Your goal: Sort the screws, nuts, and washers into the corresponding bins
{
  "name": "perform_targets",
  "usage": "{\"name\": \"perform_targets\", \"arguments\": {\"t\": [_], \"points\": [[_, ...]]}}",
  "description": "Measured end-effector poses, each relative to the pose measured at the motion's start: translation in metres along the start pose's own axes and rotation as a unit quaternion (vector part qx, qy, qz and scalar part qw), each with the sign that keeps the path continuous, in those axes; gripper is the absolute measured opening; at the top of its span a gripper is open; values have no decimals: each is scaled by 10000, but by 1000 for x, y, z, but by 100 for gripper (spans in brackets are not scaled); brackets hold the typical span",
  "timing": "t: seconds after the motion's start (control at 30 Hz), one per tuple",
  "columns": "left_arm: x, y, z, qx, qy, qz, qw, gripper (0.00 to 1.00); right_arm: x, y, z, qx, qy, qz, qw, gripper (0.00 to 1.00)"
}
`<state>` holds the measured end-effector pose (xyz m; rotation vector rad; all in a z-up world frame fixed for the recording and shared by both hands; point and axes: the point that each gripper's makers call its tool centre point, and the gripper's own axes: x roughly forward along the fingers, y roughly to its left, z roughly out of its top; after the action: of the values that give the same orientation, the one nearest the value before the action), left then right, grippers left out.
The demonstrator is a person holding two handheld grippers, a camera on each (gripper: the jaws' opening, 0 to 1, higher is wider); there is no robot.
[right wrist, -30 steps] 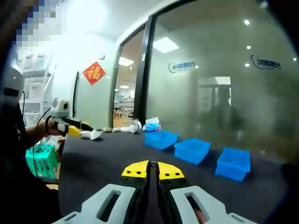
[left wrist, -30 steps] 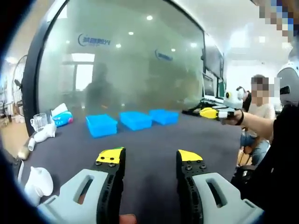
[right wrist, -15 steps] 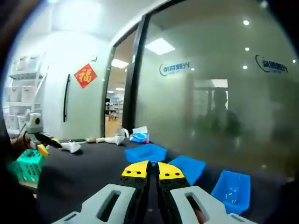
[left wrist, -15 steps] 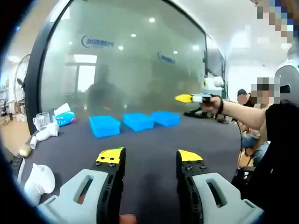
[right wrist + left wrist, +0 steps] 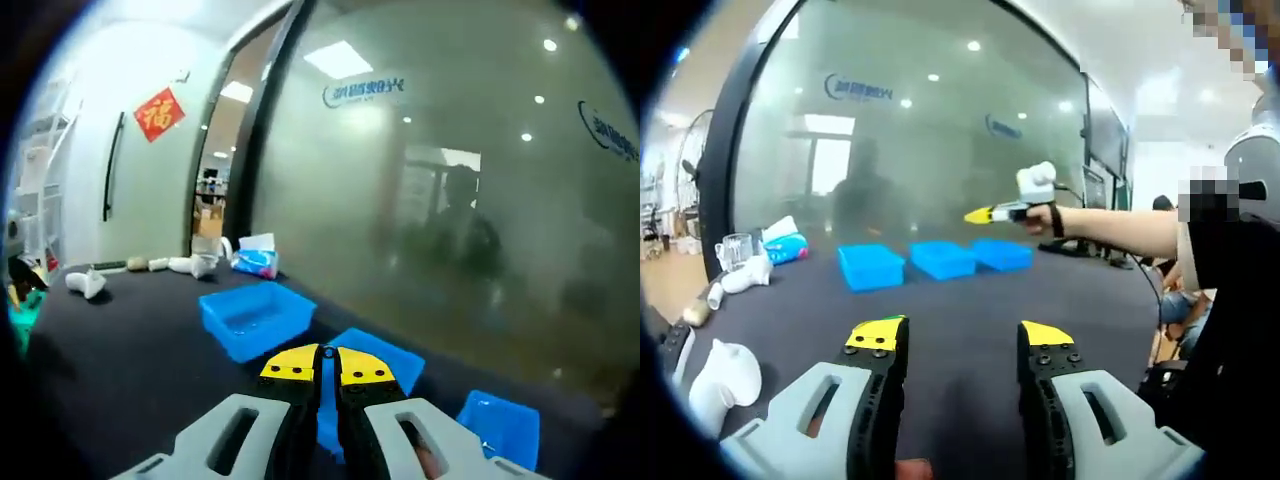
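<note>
Three blue bins (image 5: 930, 262) stand in a row on the dark table (image 5: 970, 310). Since a second ago the right gripper (image 5: 327, 364) has moved up over the middle bin (image 5: 375, 375), jaws clenched, contents unclear, perhaps ready to drop. The left gripper (image 5: 958, 337) stays released, well short of the bins. The left gripper view alone shows the right gripper whole; screws, nuts and washers are too small to tell.

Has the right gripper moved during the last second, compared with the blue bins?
Yes. In the left gripper view the right gripper has travelled from beside the table's right edge to above the blue bins, fingers shut.
</note>
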<state>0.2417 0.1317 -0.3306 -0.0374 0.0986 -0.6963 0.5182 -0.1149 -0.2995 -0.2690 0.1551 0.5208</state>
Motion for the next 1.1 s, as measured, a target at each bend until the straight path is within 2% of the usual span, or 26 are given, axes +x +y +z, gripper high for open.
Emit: {"name": "perform_targets", "arguments": {"t": [0.17, 0.3, 0.37, 0.43, 0.5, 0.57, 0.7, 0.93, 1.1], "points": [[-2, 3, 0, -26, -14, 50, 10000, 42, 20, -14, -9, 36, 140, -192, 9997, 3], [-4, 2, 1, -9, -22, 58, 10000, 42, 25, -21, -12, 154, 101, -328, 9993, 3], [-4, 2, 2, -13, -31, 64, 10000, 42, 26, -23, -16, 45, 128, -401, 9991, 3], [-4, 2, 2, -5, -23, 72, 10000, 42, 26, -24, -16, -281, 88, -407, 9987, 6], [-3, 1, 2, 27, 5, 68, 10000, 42, 24, -19, -17, -315, 102, -348, 9988, 16], [-3, 0, 2, 22, 1, 62, 10000, 42, 21, -15, -17, -251, 49, -274, 9993, 22], [-2, -1, 1, 17, 19, 50, 10000, 42, 13, -9, -16, -313, 14, -212, 9993, 23], [0, -3, 3, 41, 23, 33, 10000, 42, -8, 2, -17, -75, -55, -81, 9999, 23], [2, -4, 5, 45, 0, 11, 10000, 42, -33, 8, -20, -100, -136, -70, 9998, 23]]}}
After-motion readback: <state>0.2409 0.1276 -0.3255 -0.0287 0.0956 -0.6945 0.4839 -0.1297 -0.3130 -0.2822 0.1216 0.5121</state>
